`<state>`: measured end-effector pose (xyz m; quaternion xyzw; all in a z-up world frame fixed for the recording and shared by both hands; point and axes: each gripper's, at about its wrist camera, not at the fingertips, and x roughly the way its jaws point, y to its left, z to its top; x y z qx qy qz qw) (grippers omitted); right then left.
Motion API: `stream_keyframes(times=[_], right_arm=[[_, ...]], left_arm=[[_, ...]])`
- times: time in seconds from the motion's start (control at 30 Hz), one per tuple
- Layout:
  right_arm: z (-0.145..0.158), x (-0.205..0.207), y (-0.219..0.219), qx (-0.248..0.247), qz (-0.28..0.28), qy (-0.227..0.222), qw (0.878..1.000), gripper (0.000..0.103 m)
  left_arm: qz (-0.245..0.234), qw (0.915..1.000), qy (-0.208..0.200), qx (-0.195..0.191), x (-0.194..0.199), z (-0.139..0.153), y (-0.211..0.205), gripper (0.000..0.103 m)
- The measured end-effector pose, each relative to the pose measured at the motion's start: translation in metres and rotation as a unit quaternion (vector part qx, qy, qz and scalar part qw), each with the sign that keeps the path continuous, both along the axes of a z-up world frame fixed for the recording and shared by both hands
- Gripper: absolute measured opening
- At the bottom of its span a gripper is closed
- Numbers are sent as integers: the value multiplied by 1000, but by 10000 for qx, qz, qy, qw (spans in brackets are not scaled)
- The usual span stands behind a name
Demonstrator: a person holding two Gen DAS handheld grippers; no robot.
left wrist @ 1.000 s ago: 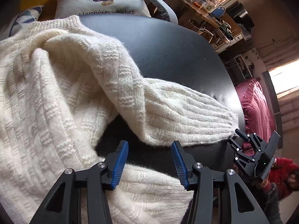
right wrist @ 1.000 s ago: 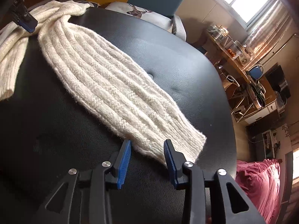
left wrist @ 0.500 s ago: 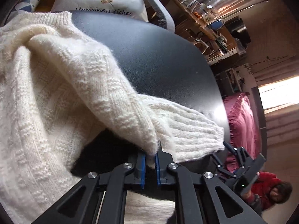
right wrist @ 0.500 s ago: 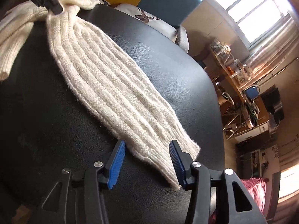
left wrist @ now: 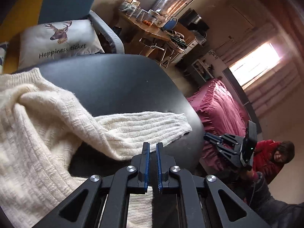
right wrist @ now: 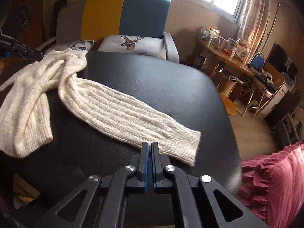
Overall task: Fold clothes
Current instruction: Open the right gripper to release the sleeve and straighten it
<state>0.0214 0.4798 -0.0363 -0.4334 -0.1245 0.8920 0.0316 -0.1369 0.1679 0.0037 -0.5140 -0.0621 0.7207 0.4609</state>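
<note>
Sweater [right wrist: 38, 87] lies on the black surface [right wrist: 152, 79], with its sleeve [right wrist: 133, 117] stretched long, from the right claw [right wrist: 149, 148] up and left to the left claw [left wrist: 152, 150]. Both claws are pinched nearly shut, the right on the cuff edge, the left on a sweater fold.

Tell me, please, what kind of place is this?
Probably a home living room: a sofa with a deer cushion, a cluttered wooden table by the window, and a cream sweater on a black table.
</note>
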Motion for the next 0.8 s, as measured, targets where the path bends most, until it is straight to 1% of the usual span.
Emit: stream_keyframes(times=[0.03, 0.07, 0.1, 0.17, 0.2, 0.23, 0.27, 0.3, 0.37, 0.4, 0.43, 0.47, 0.53, 0.57, 0.6, 0.63, 0.67, 0.7, 0.73, 0.77, 0.8], right_arm=[[-4, 3, -5, 232, 96, -20, 9997, 28], [-8, 6, -9, 464, 191, -40, 9987, 32], [-14, 4, -11, 577, 282, -147, 9978, 33], [-35, -7, -7, 461, 409, -523, 9967, 33], [-45, -12, -8, 509, 461, -641, 9956, 33], [-55, -17, -10, 608, 528, -721, 9941, 34], [-63, -21, -12, 770, 610, -754, 9923, 35], [-72, -26, -15, 931, 693, -787, 9901, 35], [-86, -36, -19, 1193, 853, -851, 9855, 38], [-90, -42, -19, 1222, 926, -881, 9842, 44], [-93, -48, -20, 1251, 998, -911, 9829, 51], [-95, -54, -19, 1257, 1051, -915, 9822, 54], [-96, -69, -11, 1126, 1065, -908, 9837, 72], [-95, -78, -2, 811, 978, -1020, 9866, 75], [-94, -86, 11, 274, 791, -1222, 9890, 76], [-95, -94, 28, -383, 511, -1470, 9871, 74], [-95, -99, 41, -846, 280, -1602, 9831, 74], [-93, -98, 44, -881, 224, -1607, 9828, 63], [-91, -95, 41, -782, 290, -1631, 9831, 48], [-90, -92, 38, -842, 299, -1672, 9819, 38], [-88, -88, 36, -931, 269, -1727, 9802, 16]], left_arm=[[24, 10000, -27, -70, -2, 0, 0, 7], [59, 9998, -92, -146, -4, -3, -1, 10], [168, 9993, -156, -310, -5, -10, -3, 14], [388, 9969, -294, -625, -9, -24, -7, 18], [521, 9952, -422, -709, -12, -35, -12, 25], [654, 9932, -550, -794, -15, -45, -16, 28], [772, 9910, -684, -858, -18, -55, -19, 35], [806, 9898, -840, -826, -19, -65, -18, 40], [789, 9877, -1082, -803, -24, -79, -14, 45], [745, 9878, -1099, -811, -27, -83, -7, 50], [700, 9879, -1116, -820, -29, -86, 0, 52], [654, 9880, -1128, -832, -31, -90, 7, 52], [564, 9882, -1084, -922, -37, -97, 24, 61], [646, 9873, -923, -1124, -39, -100, 30, 64], [717, 9858, -756, -1317, -40, -103, 35, 59], [736, 9849, -560, -1466, -40, -105, 39, 50], [750, 9838, -391, -1581, -39, -106, 42, 19], [735, 9850, -368, -1515, -35, -106, 40, 10], [712, 9863, -338, -1447, -32, -105, 38, 10], [651, 9880, -273, -1373, -27, -101, 35, 8], [589, 9896, -208, -1299, -22, -97, 31, 8]])
